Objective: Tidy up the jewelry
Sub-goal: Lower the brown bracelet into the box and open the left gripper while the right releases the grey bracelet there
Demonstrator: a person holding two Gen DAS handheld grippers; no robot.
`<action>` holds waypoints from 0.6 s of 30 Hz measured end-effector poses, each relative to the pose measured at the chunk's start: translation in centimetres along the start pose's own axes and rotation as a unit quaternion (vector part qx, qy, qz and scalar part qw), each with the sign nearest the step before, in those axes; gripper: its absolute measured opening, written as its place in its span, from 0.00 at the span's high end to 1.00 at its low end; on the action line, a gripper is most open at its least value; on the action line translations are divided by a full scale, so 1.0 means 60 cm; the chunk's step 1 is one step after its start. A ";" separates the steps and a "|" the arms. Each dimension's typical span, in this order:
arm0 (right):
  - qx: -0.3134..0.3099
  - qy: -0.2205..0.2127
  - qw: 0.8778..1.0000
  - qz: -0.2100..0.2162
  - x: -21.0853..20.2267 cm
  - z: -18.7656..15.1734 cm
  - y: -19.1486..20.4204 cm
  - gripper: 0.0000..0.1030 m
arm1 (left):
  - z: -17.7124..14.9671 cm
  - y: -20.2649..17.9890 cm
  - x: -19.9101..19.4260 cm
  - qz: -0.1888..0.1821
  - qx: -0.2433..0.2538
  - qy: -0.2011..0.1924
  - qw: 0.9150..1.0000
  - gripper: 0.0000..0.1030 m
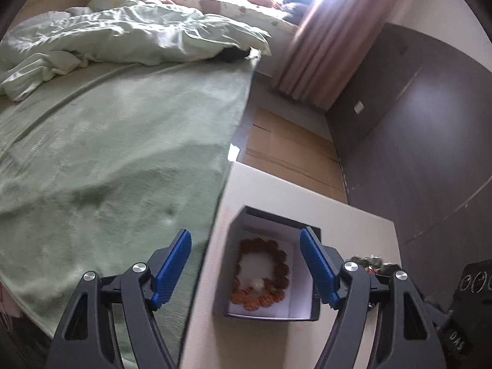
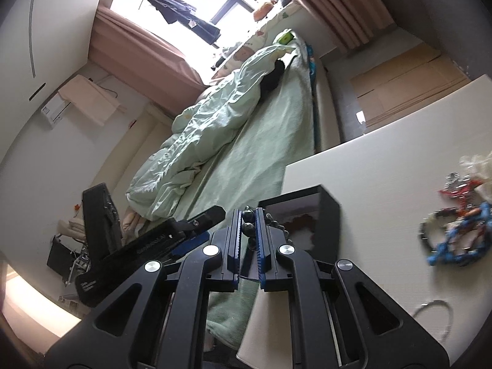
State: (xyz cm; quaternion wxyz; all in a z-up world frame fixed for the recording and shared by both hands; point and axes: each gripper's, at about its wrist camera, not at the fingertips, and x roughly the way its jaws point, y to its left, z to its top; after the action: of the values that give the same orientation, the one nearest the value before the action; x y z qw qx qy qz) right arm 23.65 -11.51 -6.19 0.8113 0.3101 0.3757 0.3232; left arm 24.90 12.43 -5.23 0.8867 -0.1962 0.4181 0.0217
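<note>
A dark box [image 1: 315, 307] with a white lining stands open on a cream table [image 1: 338, 209]. An orange-brown bead bracelet [image 1: 263, 272] lies inside it. My left gripper [image 1: 244, 252] is open and empty, its blue pads on either side of the box, above it. My right gripper [image 2: 248, 224] is shut on a dark bead bracelet [image 2: 247, 229], held at the near left side of the box [image 2: 330, 215]. More dark beads trail toward the box opening. A heap of loose jewelry [image 2: 455, 233] lies on the table at the right, with a thin silver bangle [image 2: 442, 307] nearer.
A bed with a green blanket [image 1: 117, 153] runs along the table's left edge. A dark wardrobe [image 1: 415, 129] stands to the right. Cardboard [image 1: 286, 150] covers the floor beyond the table. The other gripper's black body [image 2: 153, 246] sits left of the box.
</note>
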 end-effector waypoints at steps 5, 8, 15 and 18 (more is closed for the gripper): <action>0.019 0.015 1.000 0.008 0.045 -0.009 0.006 0.90 | 0.003 0.017 -0.001 0.010 -0.012 0.003 1.000 0.32; 0.032 0.043 0.998 -0.016 0.078 -0.012 0.001 0.76 | 0.005 0.028 -0.001 0.012 -0.019 0.002 1.000 0.32; 0.045 0.023 0.997 -0.050 0.044 -0.006 -0.024 0.37 | 0.006 0.033 0.000 0.009 -0.021 0.006 1.000 0.32; 0.042 0.018 0.997 -0.065 0.019 -0.005 -0.032 0.37 | 0.006 0.024 0.001 0.006 -0.016 0.007 1.000 0.31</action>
State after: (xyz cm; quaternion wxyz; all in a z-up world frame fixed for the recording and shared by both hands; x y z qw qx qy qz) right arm 24.53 -11.73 -8.25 0.8097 0.3133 0.4231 0.2592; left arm 24.89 13.90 -5.54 0.8806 -0.2077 0.4247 0.0326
